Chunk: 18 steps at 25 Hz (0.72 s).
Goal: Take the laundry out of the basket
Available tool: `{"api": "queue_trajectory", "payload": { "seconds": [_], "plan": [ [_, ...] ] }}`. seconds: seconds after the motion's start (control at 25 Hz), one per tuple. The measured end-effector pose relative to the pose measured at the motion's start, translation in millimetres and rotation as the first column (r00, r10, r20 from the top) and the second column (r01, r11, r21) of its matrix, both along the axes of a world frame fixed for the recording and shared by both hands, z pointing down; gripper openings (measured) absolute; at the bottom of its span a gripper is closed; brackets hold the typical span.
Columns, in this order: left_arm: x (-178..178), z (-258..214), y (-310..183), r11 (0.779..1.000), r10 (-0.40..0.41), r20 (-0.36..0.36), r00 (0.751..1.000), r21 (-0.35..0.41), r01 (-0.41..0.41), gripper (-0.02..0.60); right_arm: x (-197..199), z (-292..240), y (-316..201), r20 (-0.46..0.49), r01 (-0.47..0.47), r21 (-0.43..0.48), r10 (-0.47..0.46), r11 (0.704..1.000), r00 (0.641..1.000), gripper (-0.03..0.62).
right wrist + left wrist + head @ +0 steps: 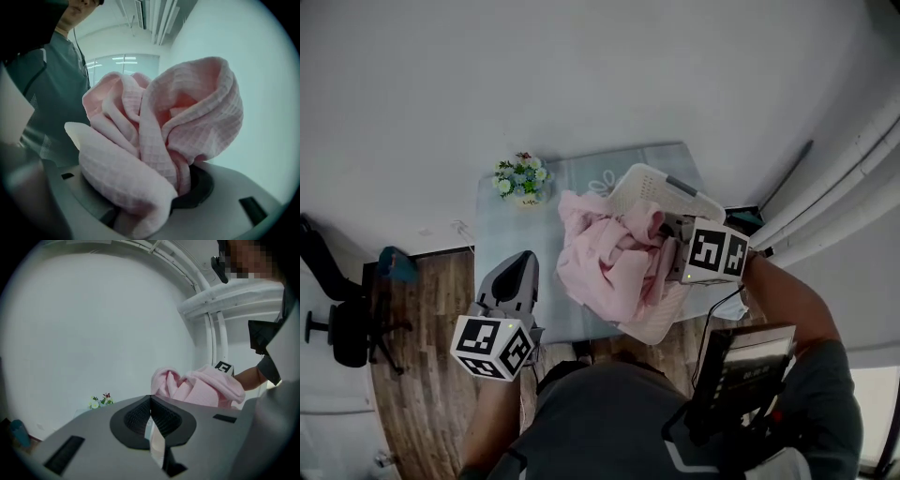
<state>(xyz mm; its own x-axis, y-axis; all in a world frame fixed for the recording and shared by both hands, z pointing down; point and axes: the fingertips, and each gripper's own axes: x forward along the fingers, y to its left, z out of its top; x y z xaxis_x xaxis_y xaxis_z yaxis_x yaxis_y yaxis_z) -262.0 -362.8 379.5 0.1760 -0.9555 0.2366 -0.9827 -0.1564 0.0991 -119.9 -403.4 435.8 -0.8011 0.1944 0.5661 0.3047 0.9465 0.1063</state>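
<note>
Right gripper, jaws clamped on the pink towel at the white basket's 7 o'clock, should lift until the trailing cloth clears the rim; left gripper, jaws together and empty, waits at 9 o'clock.

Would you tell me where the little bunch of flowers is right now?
In the head view the flowers stand at the table's far left corner, left of the white basket and pink cloth.

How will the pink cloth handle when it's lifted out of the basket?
Probably floppy: the pink cloth bunches in soft folds where the right gripper pinches it and droops over the basket. Likely light; its waffle weave should resist slipping.
</note>
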Motion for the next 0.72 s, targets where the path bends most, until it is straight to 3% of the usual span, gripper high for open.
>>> {"api": "queue_trajectory", "payload": {
  "seconds": [0.12,0.28,0.4,0.56,0.72],
  "plan": [
    [3.4,-9.8,5.4,1.0,-0.014,0.02,1.0,0.005,0.014,0.009,11.2,-32.1,3.3,0.139,-0.045,-0.035,0.049,0.998,0.989,0.284],
    [14.6,-21.7,8.2,1.0,-0.009,0.032,0.999,0.014,0.008,0.009,34.4,-69.0,3.0,0.301,-0.124,-0.087,0.145,0.988,0.943,0.284],
    [26.8,-33.2,6.4,0.998,0.044,0.042,0.998,0.046,-0.046,0.009,51.9,-93.5,6.9,0.408,-0.194,-0.126,0.229,0.973,0.884,0.284],
    [43.7,-43.4,1.0,0.988,0.129,0.028,0.991,0.087,-0.131,0.009,72.7,-117.3,15.5,0.482,-0.301,-0.162,0.342,0.94,0.807,0.284],
    [70.5,-61.1,-8.2,0.955,0.261,0.028,0.965,0.139,-0.263,0.009,100.9,-145.9,22.7,0.546,-0.433,-0.193,0.463,0.881,0.698,0.284]
  ]
}}
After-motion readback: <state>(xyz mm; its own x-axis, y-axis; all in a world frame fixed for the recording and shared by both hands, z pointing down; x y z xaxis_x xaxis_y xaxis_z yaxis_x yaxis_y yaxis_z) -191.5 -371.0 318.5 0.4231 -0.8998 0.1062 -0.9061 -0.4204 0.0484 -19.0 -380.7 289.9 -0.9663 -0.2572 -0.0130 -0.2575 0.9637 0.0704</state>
